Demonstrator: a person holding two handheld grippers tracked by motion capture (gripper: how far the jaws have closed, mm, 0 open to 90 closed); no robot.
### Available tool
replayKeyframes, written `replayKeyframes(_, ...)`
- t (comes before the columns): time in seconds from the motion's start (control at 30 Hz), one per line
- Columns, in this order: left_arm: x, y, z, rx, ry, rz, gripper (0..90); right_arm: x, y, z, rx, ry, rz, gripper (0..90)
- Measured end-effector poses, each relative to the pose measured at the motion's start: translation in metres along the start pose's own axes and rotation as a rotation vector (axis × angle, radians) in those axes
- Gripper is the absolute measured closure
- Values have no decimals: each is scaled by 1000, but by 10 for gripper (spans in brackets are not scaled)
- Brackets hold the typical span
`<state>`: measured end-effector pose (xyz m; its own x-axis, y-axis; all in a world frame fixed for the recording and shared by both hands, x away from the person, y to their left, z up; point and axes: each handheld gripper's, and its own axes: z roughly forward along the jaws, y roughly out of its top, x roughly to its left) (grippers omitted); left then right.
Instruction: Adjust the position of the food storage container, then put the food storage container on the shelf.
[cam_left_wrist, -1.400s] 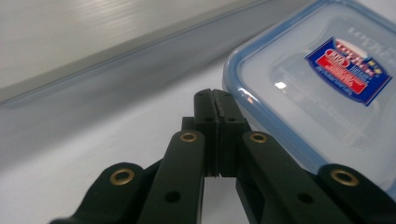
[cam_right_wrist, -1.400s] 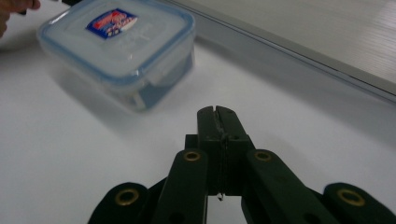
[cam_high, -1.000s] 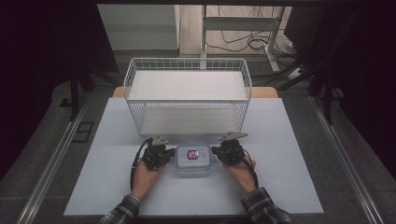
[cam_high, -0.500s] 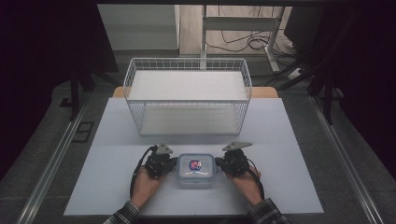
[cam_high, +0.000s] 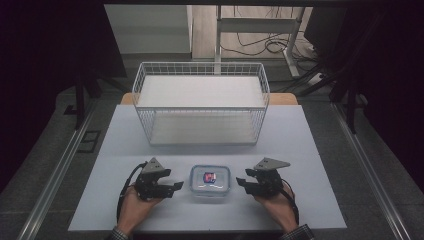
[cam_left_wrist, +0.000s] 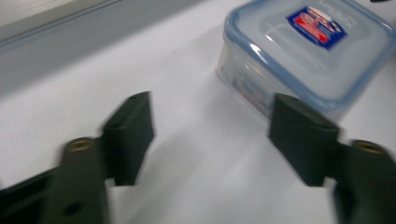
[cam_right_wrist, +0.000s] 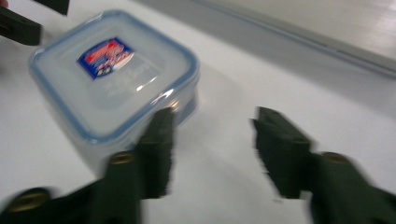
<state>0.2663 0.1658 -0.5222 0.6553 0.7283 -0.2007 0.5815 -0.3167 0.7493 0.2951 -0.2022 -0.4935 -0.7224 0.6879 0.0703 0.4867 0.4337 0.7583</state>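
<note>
A clear square food container (cam_high: 210, 181) with a blue-rimmed lid and a red-and-blue label sits on the white table near the front edge. My left gripper (cam_high: 177, 186) lies just left of it, apart from it. Its jaws have just been opening and stand open with nothing between them. In the left gripper view the container (cam_left_wrist: 308, 51) lies beyond my open left gripper (cam_left_wrist: 212, 121). My right gripper (cam_high: 241, 184) rests just right of the container. It too has just been opening and holds nothing. The right gripper view shows the container (cam_right_wrist: 112, 70) left of my open right gripper (cam_right_wrist: 212, 126).
A white wire basket (cam_high: 200, 65) stands at the back middle of the table (cam_high: 300, 130), and nothing lies in it. Dark floor and metal rails flank the table. The left gripper's jaw tips (cam_right_wrist: 18, 23) show at the top left of the right gripper view.
Both grippers carried the container toward the table's near edge, then opened, let it go and drew apart sideways. The container now lies free between them.
</note>
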Motion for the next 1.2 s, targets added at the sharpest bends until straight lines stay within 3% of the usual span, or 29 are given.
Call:
replayKeyframes(0.1,2,-3,0,-2,-10,-19,159,2,-4,4,7,-10,-22,249)
replayKeyframes(0.2,2,2,1,-11,-6,-24,59,2,-2,5,-16,-1,-17,153)
replayKeyframes(0.33,-1,8,2,-20,-24,-23,30,7,2,4,-24,15,-16,78)
replayKeyframes(0.4,-3,15,5,-29,-68,-32,27,11,7,6,16,58,29,69)
replayKeyframes(0.53,-7,22,10,-18,-74,-9,42,17,13,7,43,82,35,34)
replayKeyframes(0.67,-9,32,19,-18,-103,-4,58,23,20,13,54,79,4,27)
replayKeyframes(0.87,-11,38,40,32,-112,6,49,13,21,31,87,132,73,100)
replayKeyframes(1.03,-7,34,53,60,-253,-74,35,6,17,45,114,240,175,111)
replayKeyframes(1.13,-9,32,52,84,-315,-76,124,10,16,46,130,285,175,160)
replayKeyframes(1.2,-16,31,49,95,-292,-66,144,18,16,44,152,279,138,156)
